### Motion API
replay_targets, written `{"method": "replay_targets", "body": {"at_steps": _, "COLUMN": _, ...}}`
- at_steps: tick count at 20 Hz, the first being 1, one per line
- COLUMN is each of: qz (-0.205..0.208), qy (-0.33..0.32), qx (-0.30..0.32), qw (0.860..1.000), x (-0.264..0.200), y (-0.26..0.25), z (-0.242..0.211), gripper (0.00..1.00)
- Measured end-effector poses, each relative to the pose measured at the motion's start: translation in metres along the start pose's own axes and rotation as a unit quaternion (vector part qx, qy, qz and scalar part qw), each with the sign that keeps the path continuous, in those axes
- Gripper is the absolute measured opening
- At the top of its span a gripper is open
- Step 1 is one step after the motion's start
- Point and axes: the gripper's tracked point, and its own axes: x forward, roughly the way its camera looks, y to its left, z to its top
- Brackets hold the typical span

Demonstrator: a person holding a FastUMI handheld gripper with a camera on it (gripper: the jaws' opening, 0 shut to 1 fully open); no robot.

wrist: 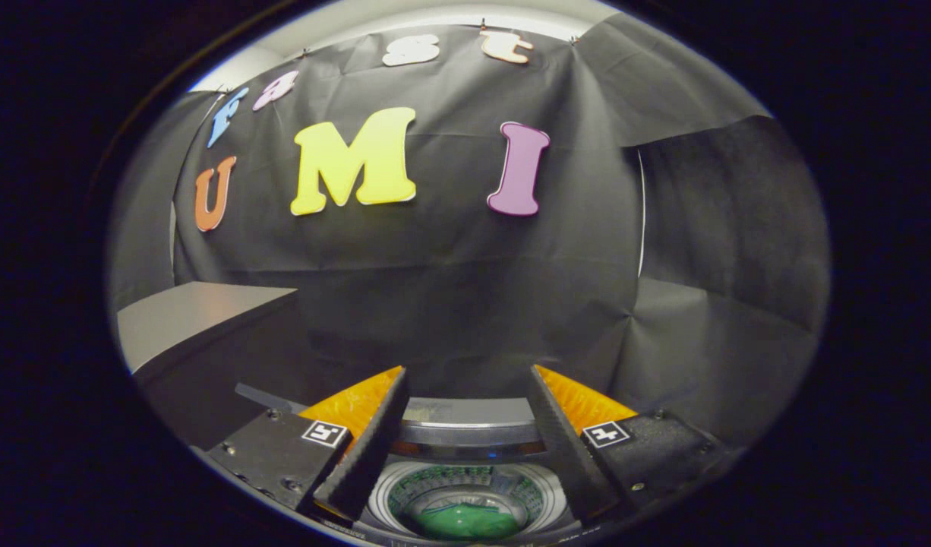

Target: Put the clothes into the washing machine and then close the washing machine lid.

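Clothes: a green bundle (465, 523) lies at the bottom of the washing machine drum, below and between the two fingers, touching neither of them.
Drum: the round tub (465, 494) has a perforated wall that rings the green cloth — pale rim above it, darker holes lower down.
Washing machine: its top opening (469, 434) sits just ahead of and beneath the fingers; a grey curved band and a flat grey panel run across behind the tub. Whether that panel is the raised lid cannot be told.
Gripper: the gripper (467, 380) hangs over the opening with its fingers spread wide apart — nothing is held between them, and the drum shows through the gap.
Fingers: each finger (367, 448) has a ribbed inner face and slants inward toward its base.
Table: a grey tabletop (188, 315) stands off to the left, well beyond the left finger.
Wall: black cloth (465, 289) hangs beyond the fingers, behind the machine.
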Motion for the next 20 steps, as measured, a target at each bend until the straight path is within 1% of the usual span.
{"method": "replay_targets", "body": {"at_steps": 7, "qz": 0.016, "qy": 0.042, "qx": -0.022, "qw": 0.999, "x": -0.009, "y": 0.006, "z": -0.036, "gripper": 0.98}}
{"method": "replay_targets", "body": {"at_steps": 11, "qz": 0.028, "qy": 0.057, "qx": -0.022, "qw": 0.998, "x": -0.028, "y": 0.011, "z": -0.052, "gripper": 0.98}}
{"method": "replay_targets", "body": {"at_steps": 15, "qz": 0.042, "qy": 0.065, "qx": -0.019, "qw": 0.997, "x": -0.071, "y": 0.019, "z": -0.069, "gripper": 0.98}}
{"method": "replay_targets", "body": {"at_steps": 18, "qz": 0.048, "qy": 0.064, "qx": -0.023, "qw": 0.996, "x": -0.121, "y": 0.02, "z": -0.08, "gripper": 0.98}}
{"method": "replay_targets", "body": {"at_steps": 20, "qz": 0.049, "qy": 0.063, "qx": -0.022, "qw": 0.997, "x": -0.162, "y": 0.023, "z": -0.088, "gripper": 0.98}}
